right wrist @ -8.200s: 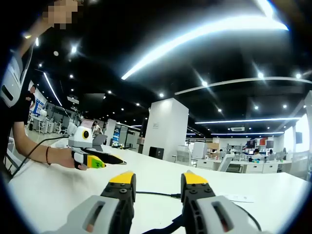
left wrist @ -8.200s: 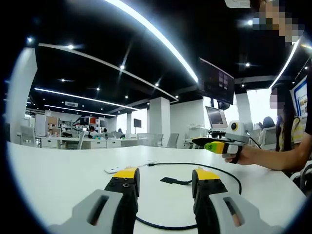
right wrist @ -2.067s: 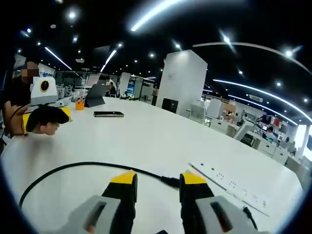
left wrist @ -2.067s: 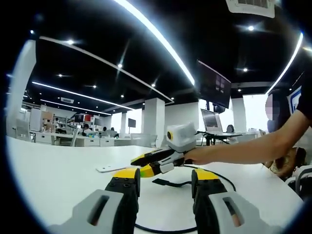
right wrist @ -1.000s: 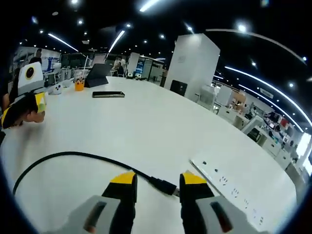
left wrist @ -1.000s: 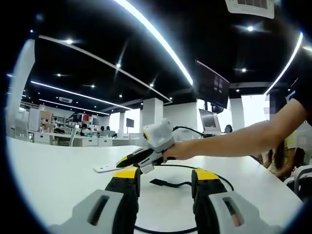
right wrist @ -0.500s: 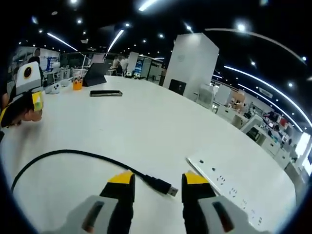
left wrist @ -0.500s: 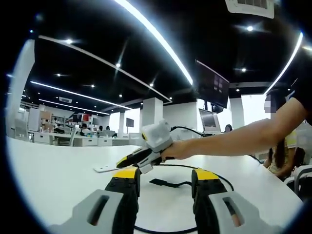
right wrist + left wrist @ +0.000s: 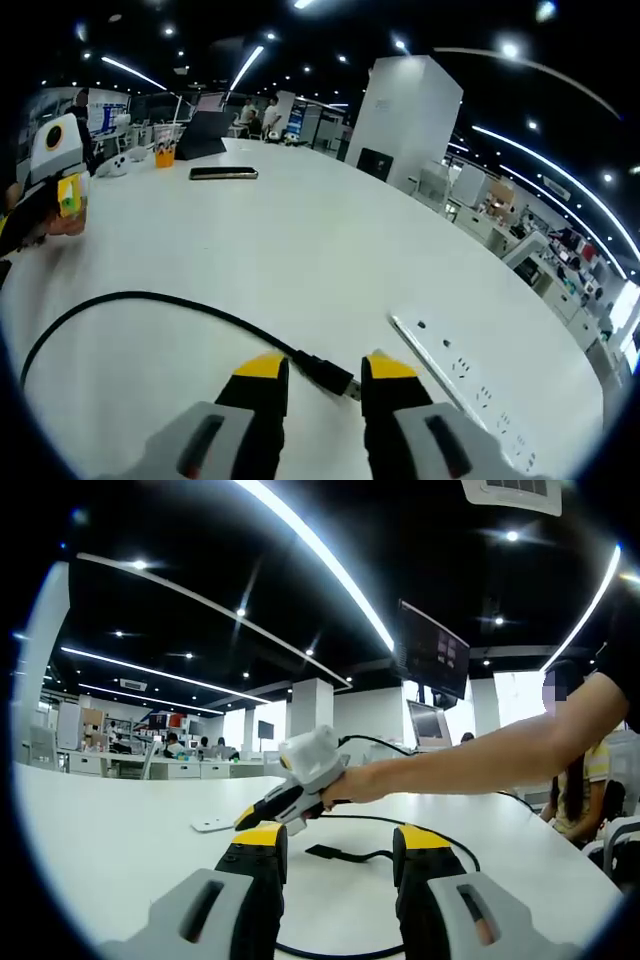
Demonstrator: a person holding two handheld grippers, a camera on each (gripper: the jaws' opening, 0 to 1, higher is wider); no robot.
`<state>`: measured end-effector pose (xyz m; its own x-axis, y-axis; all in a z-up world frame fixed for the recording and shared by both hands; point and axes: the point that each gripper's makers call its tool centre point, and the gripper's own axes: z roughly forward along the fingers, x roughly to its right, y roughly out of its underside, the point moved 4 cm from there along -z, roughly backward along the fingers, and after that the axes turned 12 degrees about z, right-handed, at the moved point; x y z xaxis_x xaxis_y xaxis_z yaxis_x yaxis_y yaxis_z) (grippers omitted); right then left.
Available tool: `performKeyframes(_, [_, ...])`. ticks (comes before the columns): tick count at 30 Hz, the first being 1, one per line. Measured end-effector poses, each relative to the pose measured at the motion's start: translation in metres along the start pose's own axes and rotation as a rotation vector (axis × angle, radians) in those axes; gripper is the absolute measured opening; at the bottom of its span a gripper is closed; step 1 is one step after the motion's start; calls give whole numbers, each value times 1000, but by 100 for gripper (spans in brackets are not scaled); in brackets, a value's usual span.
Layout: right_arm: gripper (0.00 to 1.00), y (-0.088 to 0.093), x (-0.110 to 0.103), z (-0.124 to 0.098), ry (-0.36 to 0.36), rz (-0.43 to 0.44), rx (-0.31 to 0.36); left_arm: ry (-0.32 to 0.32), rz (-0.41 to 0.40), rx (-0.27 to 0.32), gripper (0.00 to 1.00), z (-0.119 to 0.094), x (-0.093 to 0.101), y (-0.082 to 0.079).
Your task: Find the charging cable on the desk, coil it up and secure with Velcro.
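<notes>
A black charging cable loops over the white desk, with a black Velcro strap on it lying inside the loop. My left gripper hovers low over the near side of the loop, open and holding nothing. A person's hand reaches in from the right with my right gripper, its tips down near the desk. In the right gripper view the cable ends in a USB plug that lies between the jaws of my right gripper, with small gaps on both sides. The left gripper sits at the far left.
A white power strip lies just right of the plug, and also shows in the left gripper view as the power strip. Further off on the desk are a dark phone, an orange cup and a propped tablet.
My right gripper has dipped towards the desk and come up to the plug, and its jaws have narrowed around it. The left gripper has stayed put.
</notes>
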<state>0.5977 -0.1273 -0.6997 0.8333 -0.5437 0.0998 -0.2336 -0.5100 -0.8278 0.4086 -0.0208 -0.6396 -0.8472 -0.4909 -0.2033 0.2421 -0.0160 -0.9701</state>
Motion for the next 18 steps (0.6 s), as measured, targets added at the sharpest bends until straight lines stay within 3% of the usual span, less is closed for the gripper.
performKeyframes(9, [32, 5, -5, 5, -31, -10, -44, 1, -2, 1, 42, 0, 4, -1])
performKeyframes(18, [24, 8, -3, 0, -38, 6, -55, 1, 1, -3, 42, 0, 5, 0])
